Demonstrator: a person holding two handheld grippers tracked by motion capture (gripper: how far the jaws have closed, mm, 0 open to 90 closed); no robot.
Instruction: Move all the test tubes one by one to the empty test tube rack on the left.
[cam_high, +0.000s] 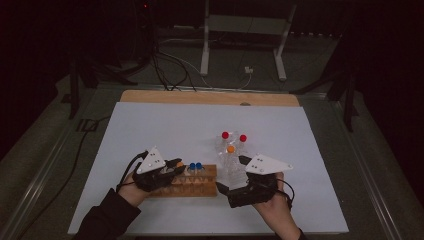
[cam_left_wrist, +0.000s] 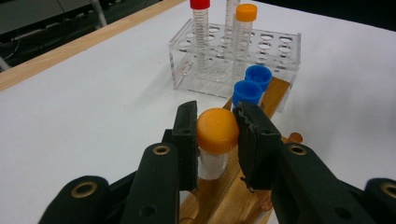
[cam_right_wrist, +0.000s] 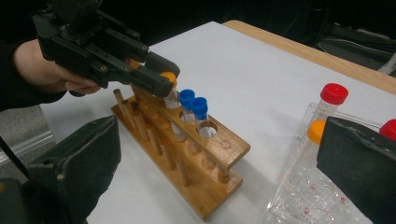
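The left gripper (cam_left_wrist: 218, 135) is clamped on an orange-capped tube (cam_left_wrist: 217, 132), its two black jaws pressing the cap from either side; the tube stands upright at the near end of the wooden rack (cam_right_wrist: 224, 148), with its clear body running down into the rack, though I cannot tell whether it is fully seated or part way in a hole. Gripping by the cap makes sense, since that is the only part that stands proud of the wood; it also keeps the tube plumb over its hole.

Just beyond it in the same row stand two blue-capped tubes (cam_left_wrist: 252, 84), close together, so the jaws have little room on that side; the holes past them look empty.

The right gripper (cam_high: 235, 175) sits around the near end of the clear plastic rack (cam_left_wrist: 233, 60); in its own view the jaws stand wide apart with the rack's corner between them, but I cannot tell whether the pads press on it or merely bracket it. My guess is that it is there to steady the light plastic rack while tubes go across. That rack holds a red-capped tube (cam_right_wrist: 333, 94), another orange-capped one and a second red one.

Both racks stand side by side on the white desk (cam_high: 150, 125), nearly touching, which keeps each transfer short.
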